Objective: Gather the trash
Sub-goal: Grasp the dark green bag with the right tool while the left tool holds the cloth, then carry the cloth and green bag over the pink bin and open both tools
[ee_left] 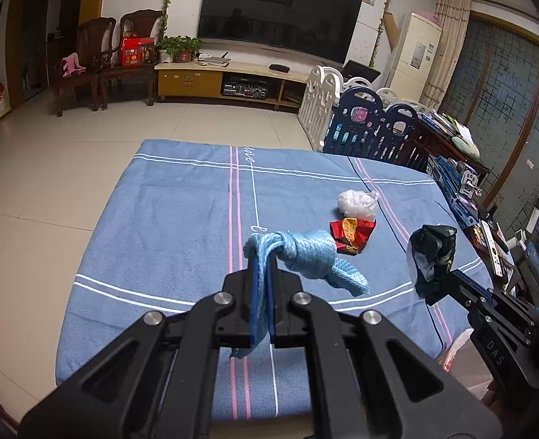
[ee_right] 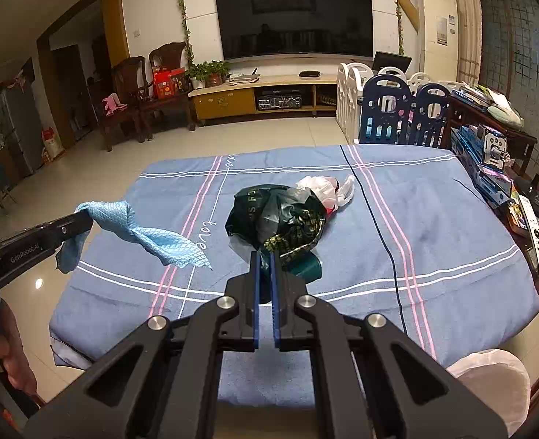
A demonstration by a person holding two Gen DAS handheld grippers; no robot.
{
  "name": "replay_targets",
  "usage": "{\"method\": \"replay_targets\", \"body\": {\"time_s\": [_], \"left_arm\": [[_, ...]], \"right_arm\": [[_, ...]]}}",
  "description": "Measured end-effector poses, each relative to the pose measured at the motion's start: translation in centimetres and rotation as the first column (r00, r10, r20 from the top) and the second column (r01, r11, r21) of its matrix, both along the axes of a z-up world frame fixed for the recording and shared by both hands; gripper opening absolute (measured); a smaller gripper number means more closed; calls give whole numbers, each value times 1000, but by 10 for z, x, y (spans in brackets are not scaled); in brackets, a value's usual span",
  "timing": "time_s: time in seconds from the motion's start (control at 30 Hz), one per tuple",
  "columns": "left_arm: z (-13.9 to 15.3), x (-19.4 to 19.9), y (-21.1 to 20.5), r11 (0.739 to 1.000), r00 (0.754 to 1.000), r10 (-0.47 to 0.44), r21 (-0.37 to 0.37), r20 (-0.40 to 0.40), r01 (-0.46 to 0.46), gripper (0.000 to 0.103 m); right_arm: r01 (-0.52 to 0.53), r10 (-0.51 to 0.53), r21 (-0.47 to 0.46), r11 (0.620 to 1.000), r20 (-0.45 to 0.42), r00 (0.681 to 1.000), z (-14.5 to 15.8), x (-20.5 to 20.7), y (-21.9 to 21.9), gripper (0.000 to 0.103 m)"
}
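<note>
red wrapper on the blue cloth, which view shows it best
The left wrist view: the red wrapper lies in the open beside the white bag. In the right wrist view the dark green bag hides nearly all of it, leaving at most a red sliver.

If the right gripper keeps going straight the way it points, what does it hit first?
Beyond the dark green bag it holds, the right gripper would probably meet the white plastic bag on the blue cloth; depth is unclear.

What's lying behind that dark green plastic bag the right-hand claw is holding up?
Behind the dark green bag a white plastic bag peeks out on the blue tablecloth. A red wrapper beside it shows only from the left camera; here it's covered.
</note>
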State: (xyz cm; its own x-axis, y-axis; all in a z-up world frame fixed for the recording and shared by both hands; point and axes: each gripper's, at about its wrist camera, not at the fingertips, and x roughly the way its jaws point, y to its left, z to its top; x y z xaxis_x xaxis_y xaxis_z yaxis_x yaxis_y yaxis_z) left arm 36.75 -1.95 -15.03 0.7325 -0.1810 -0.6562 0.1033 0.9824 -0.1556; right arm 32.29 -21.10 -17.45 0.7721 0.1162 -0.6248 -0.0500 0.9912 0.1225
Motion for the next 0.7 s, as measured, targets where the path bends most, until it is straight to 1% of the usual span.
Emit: {"method": "replay_targets", "body": {"time_s": [0.2, 0.33, 0.4, 0.43, 0.5, 0.53, 0.57, 0.63, 0.67, 0.7], "left_arm": [[-2, 0, -9, 1000, 1000, -27, 13, -11, 27, 5], [-3, -2, -22, 997, 998, -67, 28, -12, 67, 5], [-4, -4, -33, 994, 994, -107, 14, -8, 107, 5], [-3, -6, -41, 990, 990, -143, -5, -2, 143, 5], [-3, -12, -58, 976, 976, -216, -22, 9, 217, 5], [-3, -16, -70, 965, 966, -260, -22, 13, 260, 5], [-3, -21, -86, 947, 947, -320, -22, 13, 320, 5], [-10, -33, -123, 892, 892, -451, -36, -10, 451, 5], [-14, -38, -138, 868, 869, -495, -43, -22, 494, 5], [-20, -47, -160, 832, 831, -554, -52, -41, 552, 5]], "right_arm": [[7, -7, 7, 1000, 0, 1000, 3, 1, -5, 6], [22, -23, 23, 999, 16, 1000, 9, -5, -15, 6], [35, -36, 32, 999, 35, 999, 17, -14, -26, 6], [53, -56, 59, 997, 61, 997, 26, -26, -38, 6], [78, -84, 78, 994, 81, 993, 34, -47, -57, 6], [88, -94, 79, 993, 80, 992, 36, -60, -67, 6], [104, -109, 74, 992, 69, 992, 35, -79, -82, 6], [124, -126, 62, 990, 30, 992, 29, -107, -104, 6], [136, -137, 52, 989, 17, 990, 26, -119, -112, 6], [155, -156, 37, 987, 6, 988, 23, -133, -123, 6]]}}
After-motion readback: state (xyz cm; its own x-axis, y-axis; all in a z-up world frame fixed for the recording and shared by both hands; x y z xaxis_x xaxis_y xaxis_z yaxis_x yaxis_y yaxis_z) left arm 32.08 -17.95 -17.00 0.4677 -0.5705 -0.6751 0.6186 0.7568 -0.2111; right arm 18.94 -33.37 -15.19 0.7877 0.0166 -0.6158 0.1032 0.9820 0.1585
